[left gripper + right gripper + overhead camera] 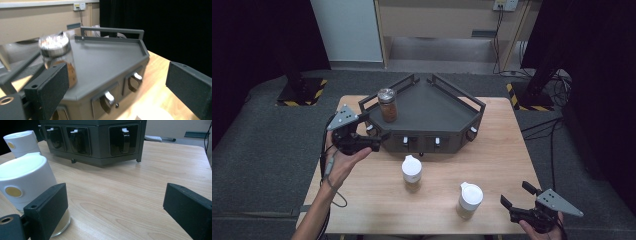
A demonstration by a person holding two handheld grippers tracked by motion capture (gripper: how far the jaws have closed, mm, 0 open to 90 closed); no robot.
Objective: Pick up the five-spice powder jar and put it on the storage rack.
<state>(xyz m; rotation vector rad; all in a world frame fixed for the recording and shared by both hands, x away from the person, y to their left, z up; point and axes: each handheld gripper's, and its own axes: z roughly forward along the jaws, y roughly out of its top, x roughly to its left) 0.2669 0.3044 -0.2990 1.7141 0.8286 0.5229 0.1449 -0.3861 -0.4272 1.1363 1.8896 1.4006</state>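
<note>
On the wooden table, toward its far side, a dark grey angular rack is set, with small drawers with metal handles along its front. On the rack's top, near its left corner, a glass jar with a metal lid and brown contents is stood upright. In front of the rack, two white-capped jars are stood apart on the bare wood: one near the middle, one nearer the right front. The left claw is held at the rack's left front corner, jaws spread wide, nothing gripped. The right claw is held at the table's right front edge, beside the nearer white-capped jar, jaws likewise wide apart and empty.
</note>
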